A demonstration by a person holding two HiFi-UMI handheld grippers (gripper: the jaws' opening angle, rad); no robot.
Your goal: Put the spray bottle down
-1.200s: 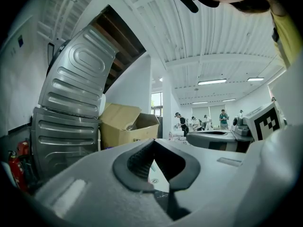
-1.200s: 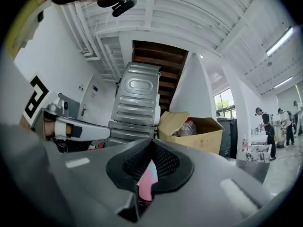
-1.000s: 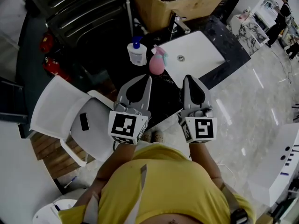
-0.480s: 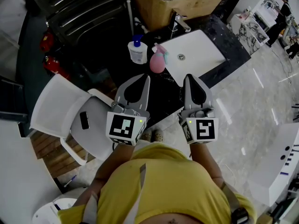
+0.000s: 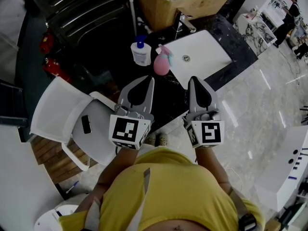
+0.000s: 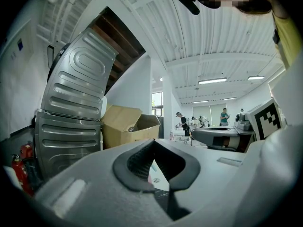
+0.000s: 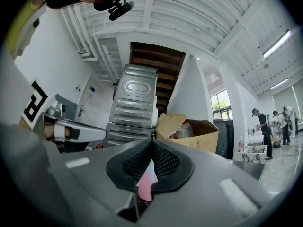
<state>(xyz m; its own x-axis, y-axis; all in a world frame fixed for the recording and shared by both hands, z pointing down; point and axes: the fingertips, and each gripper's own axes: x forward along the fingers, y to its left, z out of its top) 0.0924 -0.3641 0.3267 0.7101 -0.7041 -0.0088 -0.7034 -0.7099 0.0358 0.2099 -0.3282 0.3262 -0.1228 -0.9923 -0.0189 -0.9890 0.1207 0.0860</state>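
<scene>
The pink spray bottle (image 5: 162,64) with a pale teal trigger stands upright on the black counter (image 5: 163,97), beside the white sink (image 5: 204,64). No gripper touches it. My left gripper (image 5: 149,79) is held level just short of the bottle, shut and empty. My right gripper (image 5: 194,79) hovers level to the right over the counter's near edge, also shut with nothing in it. In the right gripper view the pink bottle (image 7: 146,183) shows through the gap behind the shut tips of my right gripper (image 7: 152,143). My left gripper (image 6: 154,142) also shows its tips together.
A white bottle with a blue pump (image 5: 141,53) stands left of the spray bottle. A faucet (image 5: 185,24) and an open cardboard box (image 5: 192,4) lie beyond the sink. A white chair (image 5: 62,114) with a black phone (image 5: 86,124) stands at left.
</scene>
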